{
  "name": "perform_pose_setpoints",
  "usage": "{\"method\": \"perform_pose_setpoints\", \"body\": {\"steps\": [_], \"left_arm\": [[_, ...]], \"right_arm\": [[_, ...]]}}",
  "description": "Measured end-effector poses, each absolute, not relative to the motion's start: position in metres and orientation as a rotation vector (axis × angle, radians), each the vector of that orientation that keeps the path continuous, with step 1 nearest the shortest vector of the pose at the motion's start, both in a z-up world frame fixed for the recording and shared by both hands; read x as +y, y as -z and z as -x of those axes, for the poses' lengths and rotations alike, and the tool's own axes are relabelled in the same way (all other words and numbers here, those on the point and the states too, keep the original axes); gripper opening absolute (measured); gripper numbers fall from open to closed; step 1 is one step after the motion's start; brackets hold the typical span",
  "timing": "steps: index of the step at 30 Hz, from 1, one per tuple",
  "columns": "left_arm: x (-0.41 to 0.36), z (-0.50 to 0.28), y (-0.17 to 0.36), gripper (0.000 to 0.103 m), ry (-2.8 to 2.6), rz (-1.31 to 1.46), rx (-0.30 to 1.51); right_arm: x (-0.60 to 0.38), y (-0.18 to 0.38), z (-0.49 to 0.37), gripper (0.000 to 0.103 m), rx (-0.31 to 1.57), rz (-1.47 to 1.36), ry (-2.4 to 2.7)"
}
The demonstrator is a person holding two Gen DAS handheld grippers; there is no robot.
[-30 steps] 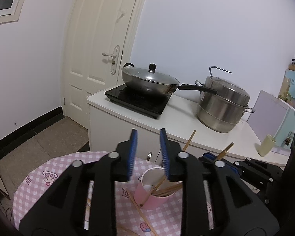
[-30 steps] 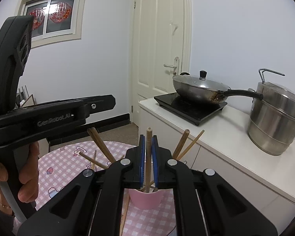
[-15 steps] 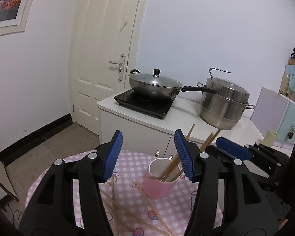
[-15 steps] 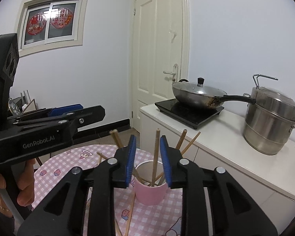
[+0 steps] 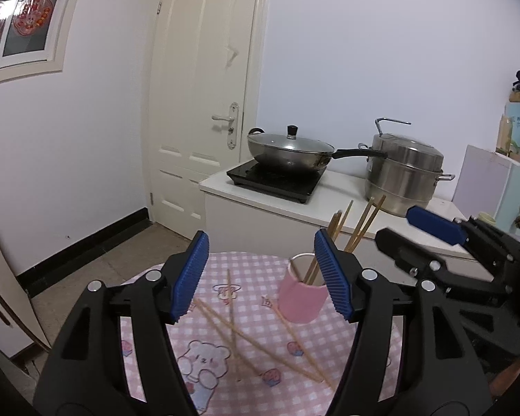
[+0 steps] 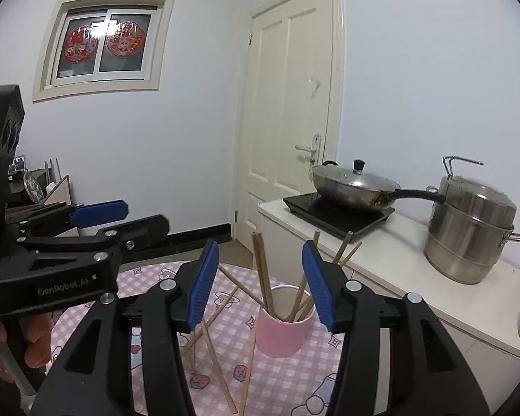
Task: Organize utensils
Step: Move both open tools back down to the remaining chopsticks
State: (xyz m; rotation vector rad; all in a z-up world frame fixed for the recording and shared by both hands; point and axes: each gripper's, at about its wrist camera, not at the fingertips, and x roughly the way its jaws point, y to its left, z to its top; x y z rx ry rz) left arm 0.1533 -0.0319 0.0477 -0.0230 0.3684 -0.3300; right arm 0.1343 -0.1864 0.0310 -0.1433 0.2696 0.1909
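On the pink checked tablecloth (image 5: 260,267) a pink cup (image 5: 301,300) is standing upright, and every position below is given relative to that cup.

Left of the cup, several loose chopsticks (image 5: 232,322) are lying flat on the cloth, crossing one another; in the right wrist view the same loose sticks (image 6: 211,350) are lying left of and nearer than the cup (image 6: 282,329). One further stick is running from the cup's base toward the near edge.

The left gripper (image 5: 261,275) is hovering over the loose chopsticks, left of the cup and nearer than it. Its jaws are opening, standing wide, with nothing between the blue pads (image 5: 190,277). Its right pad is overlapping the cup's rim in its own view; contact cannot be told. In the right wrist view it (image 6: 121,216) is showing at the left, with a hand (image 6: 34,339) gripping its handle.

Inside the cup, a bundle of chopsticks (image 6: 263,270) is standing and leaning outward.

The right gripper (image 6: 260,280) is sitting nearer than the cup and centred on it. Its jaws are opening; standing chopsticks are appearing in the gap, but the pads (image 6: 317,284) are not pressing on them. In the left wrist view it (image 5: 412,232) is showing right of the cup.

Beyond the cup, a white counter (image 6: 398,260) is carrying a lidded wok (image 6: 353,187) and a steel steamer pot (image 6: 471,232).
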Motion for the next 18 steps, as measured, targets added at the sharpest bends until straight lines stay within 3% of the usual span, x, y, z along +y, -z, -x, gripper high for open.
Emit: {"method": "perform_pose_setpoints", "body": {"steps": [10, 18], "left_arm": [[-0.001, -0.137, -0.023, 0.074, 0.278, 0.022, 0.356], [0.033, -0.158, 0.021, 0.075, 0.240, 0.073, 0.483]], "right_arm": [[-0.154, -0.007, -0.128, 0.058, 0.242, 0.201, -0.217], [-0.137, 0.027, -0.146, 0.059, 0.330, 0.203, -0.272]]}}
